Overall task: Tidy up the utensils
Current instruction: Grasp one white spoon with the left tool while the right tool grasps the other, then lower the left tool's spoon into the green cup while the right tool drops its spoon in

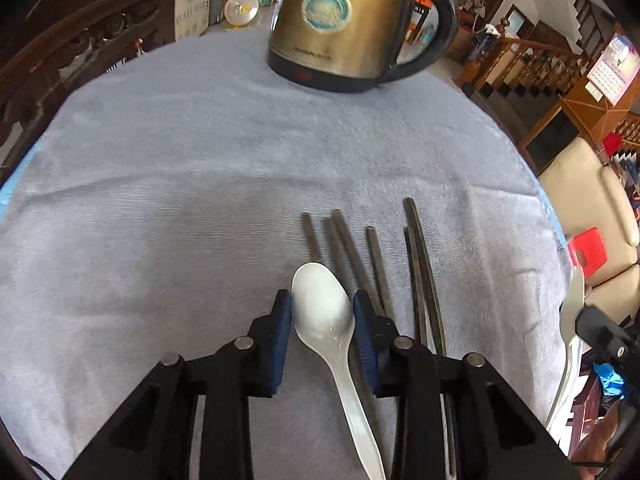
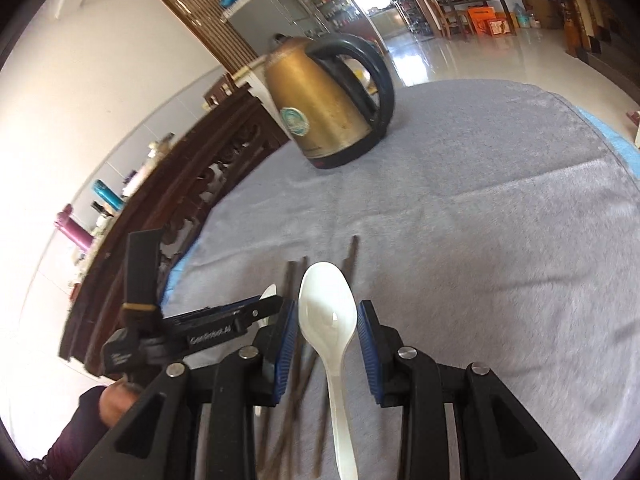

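Note:
A white plastic spoon lies between the fingers of my left gripper, bowl forward; the jaws stand around the bowl, close to its sides. Several dark chopsticks lie on the grey cloth under and right of it. In the right wrist view a second white spoon sits between the fingers of my right gripper, with small gaps at each side. Dark chopsticks lie beneath and left of it. The left gripper's body shows at the left there.
A brass-coloured electric kettle with a black handle stands at the far side of the round table; it also shows in the right wrist view. A carved dark wooden chair back lines the table's left edge. A cream sofa is to the right.

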A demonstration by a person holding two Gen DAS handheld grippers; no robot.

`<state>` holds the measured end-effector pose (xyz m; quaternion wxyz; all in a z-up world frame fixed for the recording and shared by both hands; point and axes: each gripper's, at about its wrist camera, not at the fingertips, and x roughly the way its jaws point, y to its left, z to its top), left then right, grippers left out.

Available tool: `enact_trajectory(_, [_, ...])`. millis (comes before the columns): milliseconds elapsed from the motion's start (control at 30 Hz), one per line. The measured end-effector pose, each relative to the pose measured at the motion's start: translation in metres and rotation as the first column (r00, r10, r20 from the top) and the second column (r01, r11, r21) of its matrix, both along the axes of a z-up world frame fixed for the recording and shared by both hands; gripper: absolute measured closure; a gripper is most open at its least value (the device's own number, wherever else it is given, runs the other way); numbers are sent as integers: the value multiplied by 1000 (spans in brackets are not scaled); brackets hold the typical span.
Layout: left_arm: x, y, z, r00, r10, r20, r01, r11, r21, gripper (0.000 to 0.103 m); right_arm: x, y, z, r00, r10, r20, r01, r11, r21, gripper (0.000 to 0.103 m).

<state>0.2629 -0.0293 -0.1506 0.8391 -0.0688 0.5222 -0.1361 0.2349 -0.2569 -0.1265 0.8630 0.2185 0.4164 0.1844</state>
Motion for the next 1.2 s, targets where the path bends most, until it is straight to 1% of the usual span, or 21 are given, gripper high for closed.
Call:
enact_trajectory(133, [-19, 18, 24, 999, 13, 53, -11, 999, -32, 71, -32, 7, 11, 998, 9, 64, -13, 998, 69, 70])
enact_trajectory(267, [-56, 29, 64, 987, 30, 159, -20, 998, -66, 71, -63, 15, 27, 989, 5, 147, -26, 989, 144, 70])
enact_trajectory(367, [-93, 36, 99, 966, 60, 252, -34, 994, -106, 70, -89, 20, 39, 977, -12, 214, -32, 979, 201, 70])
enact_trajectory(400, [-108, 37, 111, 954, 71, 291, -41, 993, -110, 70, -98, 21, 42, 972, -19, 234, -34, 974, 222, 70])
enact_trajectory(467, [-133, 36, 127, 931, 95, 353, -53, 991, -126, 70, -115, 25, 49, 960, -38, 279, -34, 968, 248, 70])
enact_trajectory(533, [-154, 35, 135, 914, 119, 387, -64, 986, -152, 70, -126, 30, 52, 950, -59, 306, -30, 960, 278, 70])
enact_trajectory(567, [-167, 32, 138, 901, 137, 411, -75, 984, -163, 70, -132, 32, 53, 945, -71, 319, -26, 956, 292, 70])
enact_trajectory(667, [-190, 24, 136, 874, 161, 458, -97, 982, -161, 70, -146, 39, 57, 931, -93, 352, -15, 956, 293, 70])
enact_trajectory(700, [-197, 20, 133, 871, 167, 462, -103, 982, -160, 70, -150, 42, 58, 927, -94, 363, -15, 958, 285, 70])
enact_trajectory(800, [-206, 11, 118, 869, 181, 460, -121, 980, -157, 70, -162, 43, 56, 918, -106, 383, 1, 964, 267, 70])
enact_trajectory(867, [-211, 6, 107, 862, 187, 471, -138, 981, -137, 70, -161, 42, 49, 924, -109, 367, 5, 962, 273, 70])
enact_trajectory(967, [-220, 4, 95, 865, 176, 469, -141, 984, -110, 70, -165, 42, 39, 932, -100, 348, 6, 965, 262, 70])
enact_trajectory(1033, [-227, 3, 91, 865, 163, 475, -134, 986, -94, 70, -171, 42, 35, 935, -88, 343, -4, 966, 259, 70])
enact_trajectory(1133, [-237, 1, 88, 858, 138, 496, -120, 990, -68, 70, -181, 44, 30, 937, -64, 342, -20, 972, 236, 69])
enact_trajectory(1200, [-241, 0, 86, 858, 126, 497, -113, 992, -56, 70, -189, 45, 27, 941, -47, 336, -30, 976, 218, 69])
